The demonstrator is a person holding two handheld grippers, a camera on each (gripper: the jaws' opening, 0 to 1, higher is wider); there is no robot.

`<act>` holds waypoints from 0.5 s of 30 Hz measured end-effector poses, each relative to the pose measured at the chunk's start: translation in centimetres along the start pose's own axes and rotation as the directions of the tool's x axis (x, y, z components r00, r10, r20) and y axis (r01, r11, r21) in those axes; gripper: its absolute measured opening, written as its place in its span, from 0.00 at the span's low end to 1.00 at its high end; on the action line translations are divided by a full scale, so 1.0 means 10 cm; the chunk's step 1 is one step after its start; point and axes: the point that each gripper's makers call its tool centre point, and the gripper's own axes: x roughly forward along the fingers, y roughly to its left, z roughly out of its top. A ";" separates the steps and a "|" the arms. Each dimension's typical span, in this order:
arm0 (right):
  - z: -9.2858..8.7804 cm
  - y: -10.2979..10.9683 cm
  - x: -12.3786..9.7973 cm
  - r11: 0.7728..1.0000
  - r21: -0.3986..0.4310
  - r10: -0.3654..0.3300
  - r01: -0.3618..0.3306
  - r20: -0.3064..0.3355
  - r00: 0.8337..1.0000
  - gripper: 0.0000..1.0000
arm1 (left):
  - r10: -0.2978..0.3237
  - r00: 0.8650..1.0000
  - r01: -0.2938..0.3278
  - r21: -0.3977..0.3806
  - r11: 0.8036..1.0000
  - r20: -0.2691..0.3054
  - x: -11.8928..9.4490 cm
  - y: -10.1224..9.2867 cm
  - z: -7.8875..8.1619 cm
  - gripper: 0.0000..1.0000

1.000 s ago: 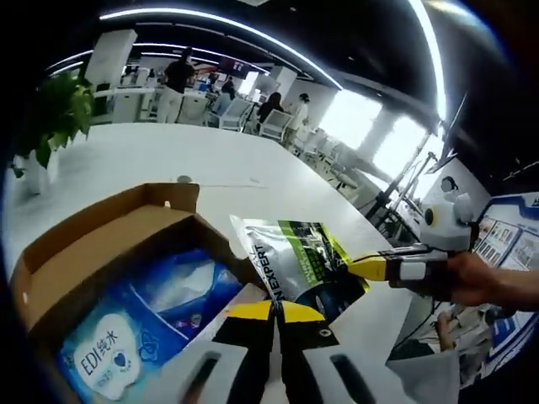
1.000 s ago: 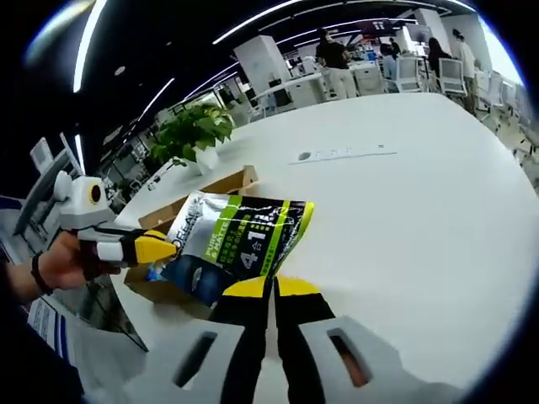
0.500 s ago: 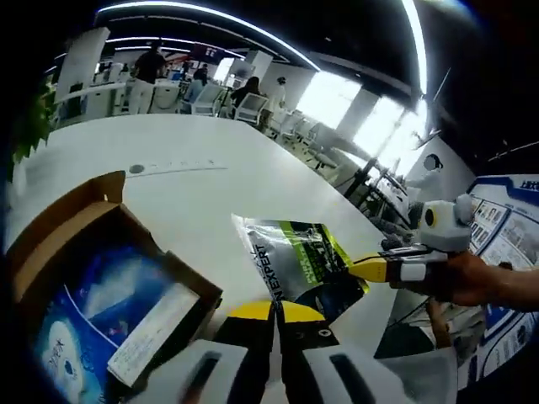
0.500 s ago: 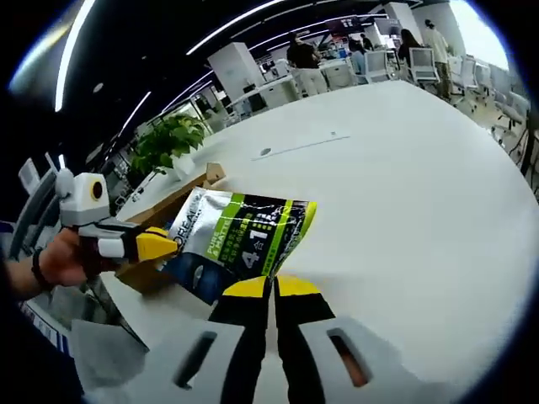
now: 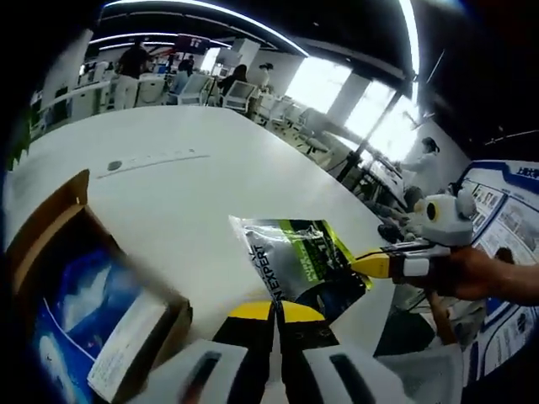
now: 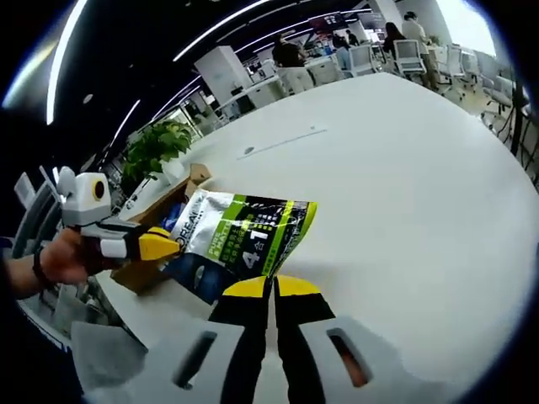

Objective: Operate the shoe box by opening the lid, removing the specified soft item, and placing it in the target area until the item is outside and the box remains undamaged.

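Pouch (image 5: pixel 301 268) pinched between both hand-held grippers' closed jaws.

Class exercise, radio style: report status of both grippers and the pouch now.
Both grippers shut on pouch, opposite edges. Pouch held above white table, outside open shoe box. Nothing in the way.

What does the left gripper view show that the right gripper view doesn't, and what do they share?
Left gripper view: the open shoe box's inside, with a blue packet lying in it. Right gripper view: a potted plant behind the box. Both: the green-and-silver pouch held over the white table between the left gripper and right gripper, each shut on an edge.
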 end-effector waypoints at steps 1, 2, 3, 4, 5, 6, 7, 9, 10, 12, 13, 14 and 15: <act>0.01 -0.03 0.00 1.000 0.003 -0.002 0.002 0.000 1.000 0.01 | -0.002 1.000 0.002 0.002 1.000 0.000 0.02 -0.01 0.02 0.01; 0.02 -0.05 0.00 1.000 0.003 -0.004 0.004 0.001 1.000 0.01 | -0.003 1.000 0.003 0.002 1.000 0.001 0.03 -0.02 0.03 0.01; 0.04 -0.07 0.00 1.000 0.004 -0.005 0.005 0.001 1.000 0.01 | -0.004 1.000 0.004 0.002 1.000 0.001 0.05 -0.03 0.04 0.01; 0.05 -0.08 0.00 1.000 0.004 -0.007 0.007 0.002 1.000 0.01 | -0.004 1.000 0.004 0.004 1.000 0.002 0.07 -0.04 0.06 0.01; 0.07 -0.10 0.00 1.000 0.003 -0.008 0.008 0.003 1.000 0.01 | -0.004 1.000 0.004 0.005 1.000 0.002 0.09 -0.04 0.07 0.01; 0.09 -0.12 0.00 1.000 0.003 -0.010 0.010 0.004 1.000 0.01 | -0.004 1.000 0.004 0.006 1.000 0.001 0.10 -0.04 0.07 0.01; 0.11 -0.14 0.01 1.000 0.003 -0.011 0.011 0.003 1.000 0.01 | -0.004 1.000 0.004 0.007 1.000 0.000 0.12 -0.04 0.08 0.01; 0.14 -0.18 0.02 1.000 -0.002 -0.013 0.013 0.000 1.000 0.01 | -0.002 1.000 0.002 0.009 1.000 -0.003 0.16 -0.04 0.09 0.01; 0.15 -0.20 0.02 1.000 -0.003 -0.014 0.014 -0.002 1.000 0.01 | -0.001 1.000 0.001 0.008 1.000 -0.005 0.19 -0.03 0.10 0.01; 0.19 -0.24 0.03 1.000 -0.008 -0.016 0.016 -0.005 1.000 0.01 | 0.001 1.000 -0.001 0.010 1.000 -0.007 0.23 -0.03 0.12 0.01; 0.20 -0.26 0.04 1.000 -0.011 -0.018 0.018 -0.008 1.000 0.01 | 0.002 1.000 -0.002 0.011 1.000 -0.007 0.25 -0.03 0.13 0.01; 0.21 -0.27 0.05 1.000 -0.013 -0.019 0.018 -0.009 1.000 0.01 | 0.003 1.000 -0.002 0.013 1.000 -0.007 0.27 -0.02 0.14 0.01; 0.23 -0.30 0.07 1.000 -0.015 -0.021 0.020 -0.012 1.000 0.01 | 0.004 1.000 -0.004 0.014 1.000 -0.009 0.30 -0.01 0.15 0.01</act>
